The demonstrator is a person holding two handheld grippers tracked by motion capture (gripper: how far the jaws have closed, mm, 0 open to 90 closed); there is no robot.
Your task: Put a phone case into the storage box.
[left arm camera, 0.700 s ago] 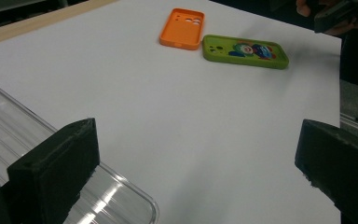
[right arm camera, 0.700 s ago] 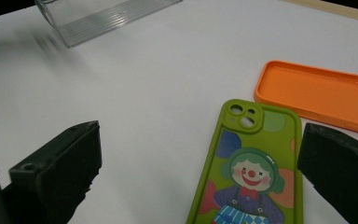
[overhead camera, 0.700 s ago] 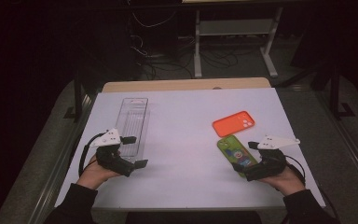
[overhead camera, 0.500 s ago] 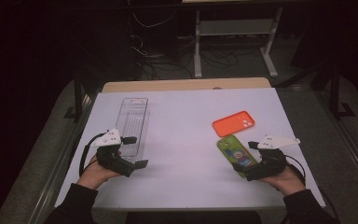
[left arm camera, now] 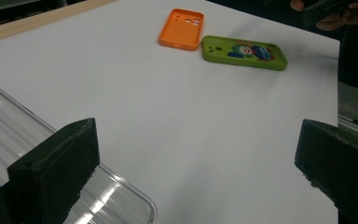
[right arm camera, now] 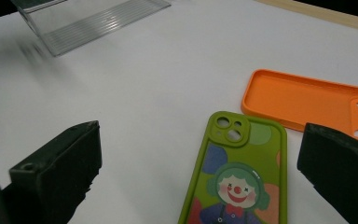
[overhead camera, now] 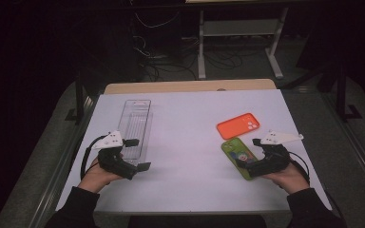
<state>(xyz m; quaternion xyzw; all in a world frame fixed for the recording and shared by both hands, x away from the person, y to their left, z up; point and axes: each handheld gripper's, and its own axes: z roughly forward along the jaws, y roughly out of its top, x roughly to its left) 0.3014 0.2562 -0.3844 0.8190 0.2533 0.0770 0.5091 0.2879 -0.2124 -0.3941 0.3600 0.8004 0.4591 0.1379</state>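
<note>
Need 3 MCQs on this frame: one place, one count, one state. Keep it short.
1. The clear plastic ribbed tray lies by which claw?
A left
B right
C neither

2. How many phone cases lie on the white table?
A one
B two
C three

3. The orange silicone phone case lies:
A hollow side up
B hollow side down
C on edge

Key: 1 A, the tray sits beside the left claw. 2 B, the orange one plus a green clown-print phone case. 3 A, the right gripper view shows its open inside.

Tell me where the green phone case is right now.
In the high view the green phone case lies flat on the right side of the white table, just in front of the right gripper, with the orange case right behind it.
</note>
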